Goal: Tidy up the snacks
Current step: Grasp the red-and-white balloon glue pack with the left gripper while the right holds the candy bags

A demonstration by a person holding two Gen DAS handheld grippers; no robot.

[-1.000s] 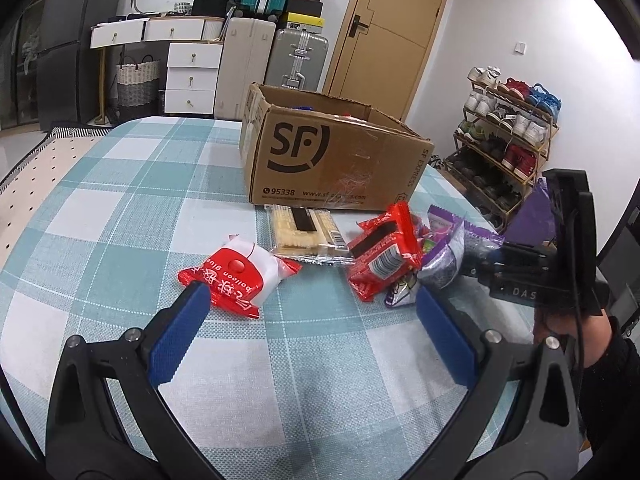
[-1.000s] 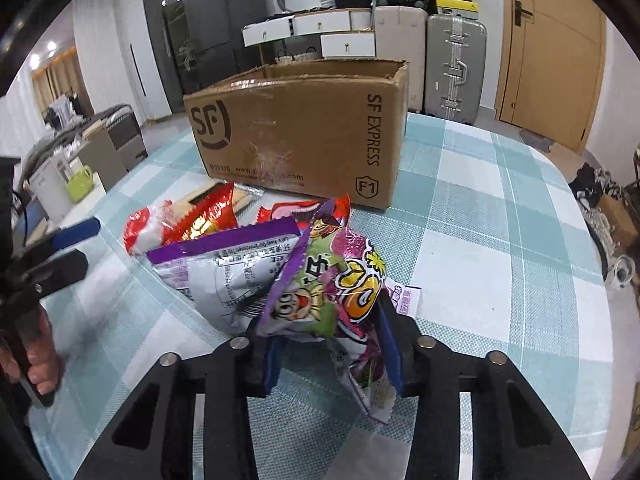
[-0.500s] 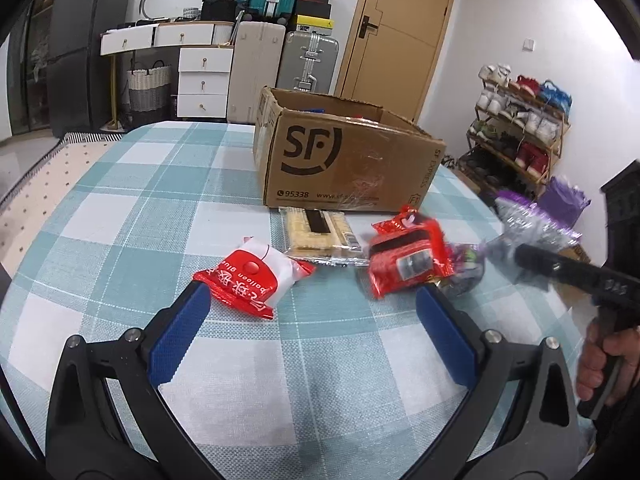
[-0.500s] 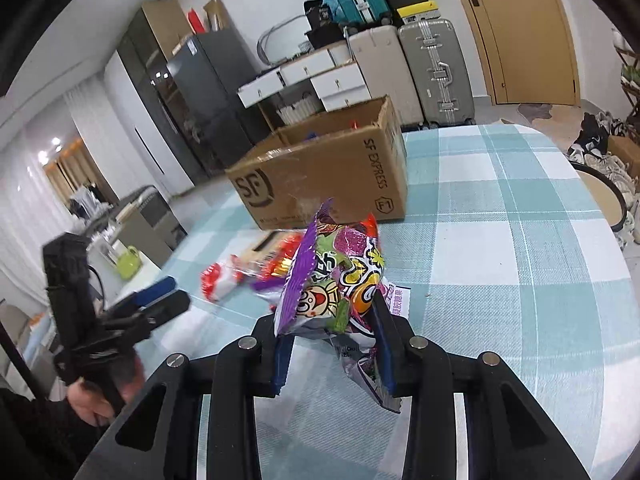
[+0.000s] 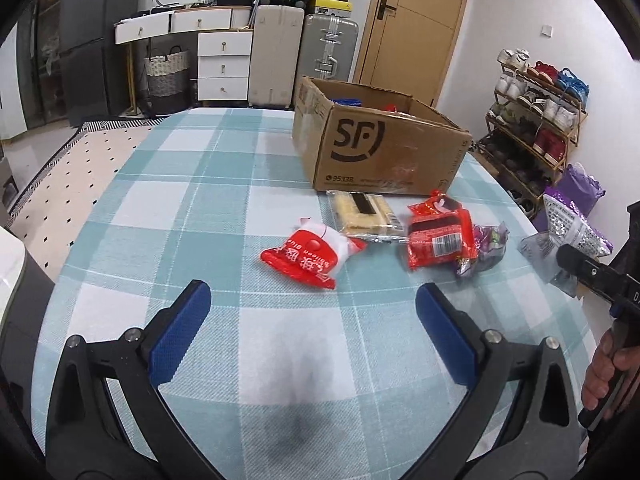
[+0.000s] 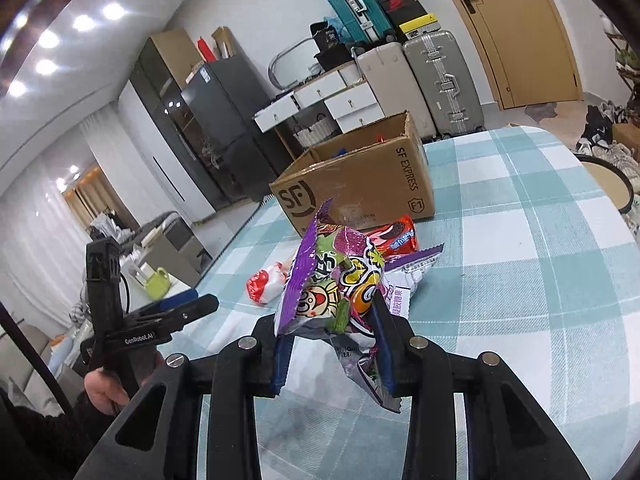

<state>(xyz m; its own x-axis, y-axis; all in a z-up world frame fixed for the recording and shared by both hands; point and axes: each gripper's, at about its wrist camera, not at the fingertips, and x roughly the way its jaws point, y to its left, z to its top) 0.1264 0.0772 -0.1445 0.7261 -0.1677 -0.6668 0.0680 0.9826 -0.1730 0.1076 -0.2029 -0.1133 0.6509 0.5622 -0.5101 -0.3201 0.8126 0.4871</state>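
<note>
My right gripper point(image 6: 332, 336) is shut on a purple snack bag point(image 6: 332, 284) and holds it above the table; the bag also shows at the right edge of the left wrist view point(image 5: 572, 232). My left gripper point(image 5: 312, 324) is open and empty, low over the checked tablecloth point(image 5: 180, 208). Ahead of it lie a red-and-white snack pack point(image 5: 308, 256), a pale cracker pack point(image 5: 362, 214), a red cookie pack point(image 5: 438, 236) and a small purple pack point(image 5: 486, 248). The open SF cardboard box point(image 5: 380, 148) stands behind them, with some items inside.
Suitcases point(image 5: 304, 56) and white drawers point(image 5: 224, 64) stand beyond the table's far edge. A shoe rack point(image 5: 536, 120) is at the right. A dark fridge point(image 6: 216, 128) and a round stool point(image 6: 608, 184) flank the table.
My right gripper has lifted the purple snack bag up off the pile and away to the right. My left gripper has drawn back a little and stays open.
</note>
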